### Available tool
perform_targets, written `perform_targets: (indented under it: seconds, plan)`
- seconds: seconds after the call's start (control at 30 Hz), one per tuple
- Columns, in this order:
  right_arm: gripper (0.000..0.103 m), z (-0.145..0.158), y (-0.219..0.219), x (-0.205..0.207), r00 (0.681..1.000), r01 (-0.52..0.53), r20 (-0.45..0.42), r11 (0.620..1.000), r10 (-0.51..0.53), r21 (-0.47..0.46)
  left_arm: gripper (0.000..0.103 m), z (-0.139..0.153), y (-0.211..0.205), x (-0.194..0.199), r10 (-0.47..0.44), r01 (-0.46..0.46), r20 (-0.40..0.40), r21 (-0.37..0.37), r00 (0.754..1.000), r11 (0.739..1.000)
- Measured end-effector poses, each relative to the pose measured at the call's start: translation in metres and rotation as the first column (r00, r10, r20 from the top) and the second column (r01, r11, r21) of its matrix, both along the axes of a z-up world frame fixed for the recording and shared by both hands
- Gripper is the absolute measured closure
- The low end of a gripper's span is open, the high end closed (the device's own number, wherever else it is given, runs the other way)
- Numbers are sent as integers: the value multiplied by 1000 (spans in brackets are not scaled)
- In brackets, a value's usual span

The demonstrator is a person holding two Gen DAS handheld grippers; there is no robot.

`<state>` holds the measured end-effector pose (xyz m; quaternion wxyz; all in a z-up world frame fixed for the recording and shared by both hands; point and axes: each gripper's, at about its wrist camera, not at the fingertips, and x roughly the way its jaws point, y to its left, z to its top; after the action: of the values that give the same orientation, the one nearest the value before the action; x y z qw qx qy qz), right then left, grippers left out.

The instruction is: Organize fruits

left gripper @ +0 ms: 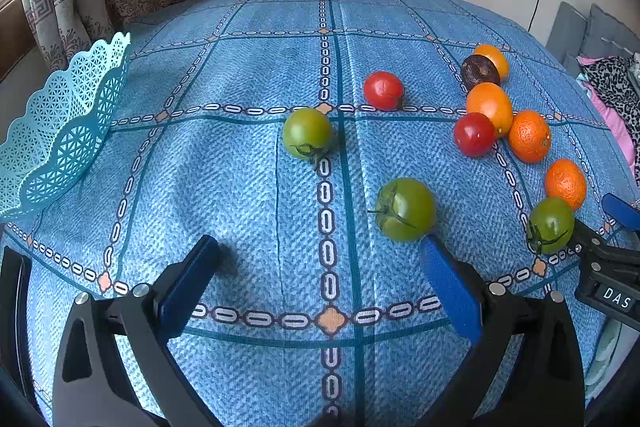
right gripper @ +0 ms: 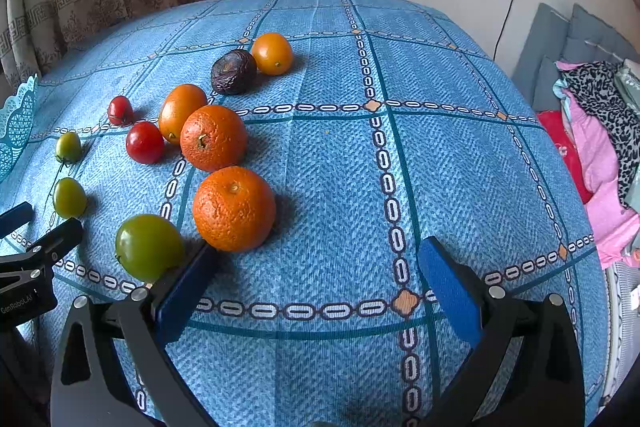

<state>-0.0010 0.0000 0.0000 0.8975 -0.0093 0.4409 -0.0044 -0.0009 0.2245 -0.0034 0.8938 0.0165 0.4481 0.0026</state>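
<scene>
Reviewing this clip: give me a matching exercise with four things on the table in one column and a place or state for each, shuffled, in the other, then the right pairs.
Column one:
1. Light blue lattice plastic basket
2. Dark purple wrinkled round fruit
3. Left gripper
4. Nearest rough-skinned orange mandarin

Column two:
A. Jaws open, nothing between them
B. Just ahead of the right gripper, beside a green tomato
C. At the table's left edge, no fruit visible in it
D. Touching a smooth orange fruit at the far end of the cluster

Pairs: 1-C, 2-D, 3-A, 4-B
</scene>
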Motion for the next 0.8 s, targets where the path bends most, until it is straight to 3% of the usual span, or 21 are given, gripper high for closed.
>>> perform_targets:
  seconds: [0.6, 0.8]
  plan:
    - [5, -1, 1, 1, 1000, -2, -3, 1000, 2, 2, 2, 2, 3, -4, -31, 31, 13, -28, 999, 999]
    - [5, 0, -2, 0, 1000, -5, 0, 1000, 5, 25, 2, 11, 13, -16, -13, 17, 65, -72, 998, 997]
